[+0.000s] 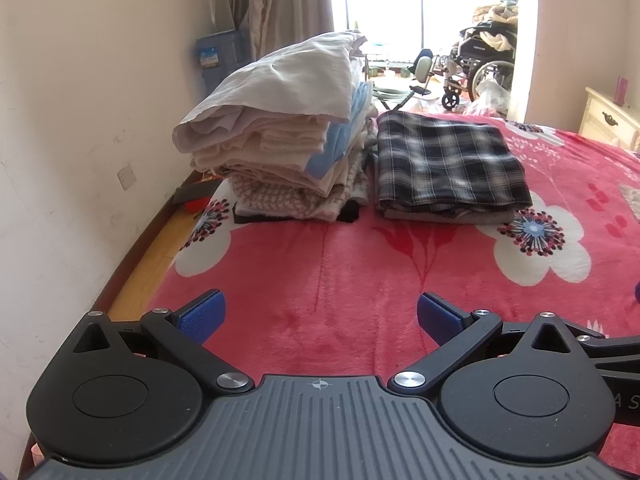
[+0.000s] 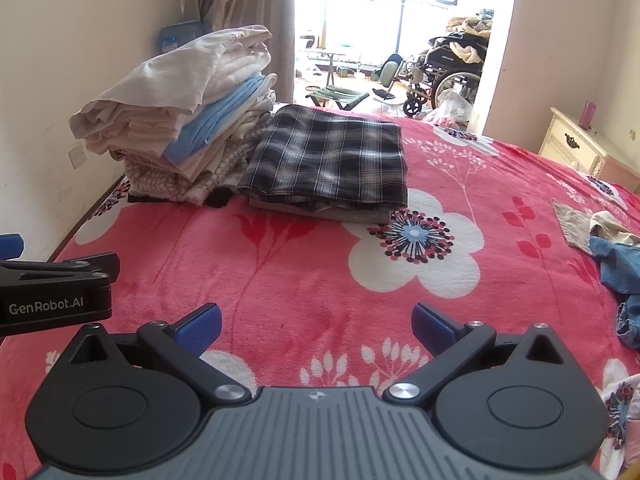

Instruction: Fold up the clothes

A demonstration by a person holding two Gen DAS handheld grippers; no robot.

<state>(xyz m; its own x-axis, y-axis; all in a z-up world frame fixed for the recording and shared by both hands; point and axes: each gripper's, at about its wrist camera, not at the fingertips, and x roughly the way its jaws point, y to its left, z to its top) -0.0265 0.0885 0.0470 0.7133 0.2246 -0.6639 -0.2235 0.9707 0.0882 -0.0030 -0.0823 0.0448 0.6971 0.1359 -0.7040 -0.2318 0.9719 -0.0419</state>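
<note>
A tall stack of folded clothes (image 1: 276,136) (image 2: 176,128) in cream, white and light blue stands at the far left of the bed. Beside it on the right lies a folded black-and-white plaid garment (image 1: 448,164) (image 2: 332,160) on a grey folded piece. Unfolded clothes (image 2: 612,256), one grey-beige and one blue denim, lie at the bed's right edge. My left gripper (image 1: 320,316) hovers open over the red blanket, with nothing between its blue pads. My right gripper (image 2: 316,326) is open too and empty. The left gripper's body (image 2: 56,292) shows at the right wrist view's left edge.
The bed carries a red blanket (image 1: 340,272) with white flowers. A wall and a strip of wooden floor (image 1: 152,264) run along the left. A cream nightstand (image 2: 580,148) stands at the far right. A wheelchair (image 1: 480,64) and a folding stool (image 2: 340,94) sit beyond the doorway.
</note>
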